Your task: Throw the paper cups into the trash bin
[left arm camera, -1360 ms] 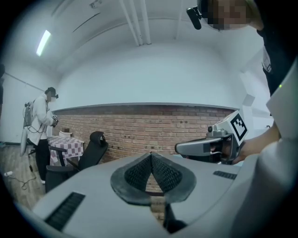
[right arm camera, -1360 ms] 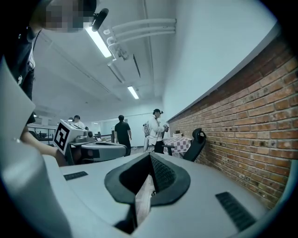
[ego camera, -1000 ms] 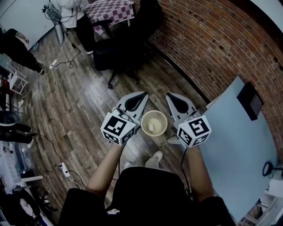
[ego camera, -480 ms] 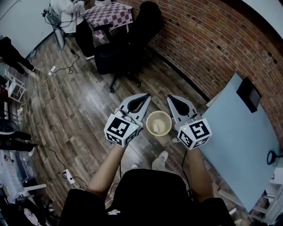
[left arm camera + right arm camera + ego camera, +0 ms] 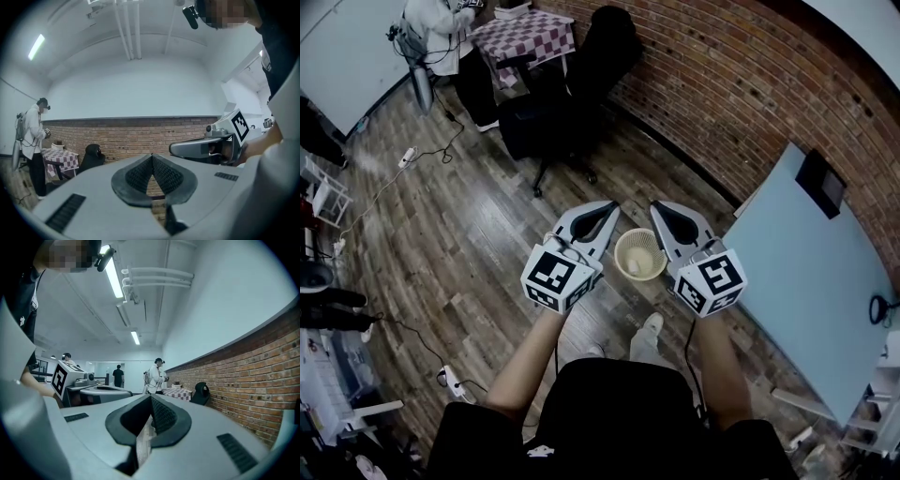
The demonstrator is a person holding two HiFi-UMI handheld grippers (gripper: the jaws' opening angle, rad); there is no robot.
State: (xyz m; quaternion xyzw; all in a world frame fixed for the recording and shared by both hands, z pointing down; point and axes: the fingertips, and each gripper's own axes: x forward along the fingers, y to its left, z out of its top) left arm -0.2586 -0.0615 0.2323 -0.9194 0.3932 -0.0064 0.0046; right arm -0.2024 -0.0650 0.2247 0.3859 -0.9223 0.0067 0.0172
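Jaws of left gripper (image 5: 607,210) and right gripper (image 5: 662,210) are pressed together on nothing, and between them bin (image 5: 653,246) is seen on floor (image 5: 469,234), a pale cup (image 5: 634,267) inside.

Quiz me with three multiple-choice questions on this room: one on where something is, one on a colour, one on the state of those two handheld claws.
1. Where is the trash bin?
A on a windowsill
B on a shelf
C on the wood floor

2. The wall behind the black chair is:
A red-brown brick
B green tile
C yellow plaster

3. The left gripper and right gripper are:
A wide open
B shut and empty
C clamped on cups

Answers: C, the head view shows the bin down on the floor, between the two grippers. A, the brick courses are plain to see. B, each gripper view shows its jaws meeting with nothing between them.
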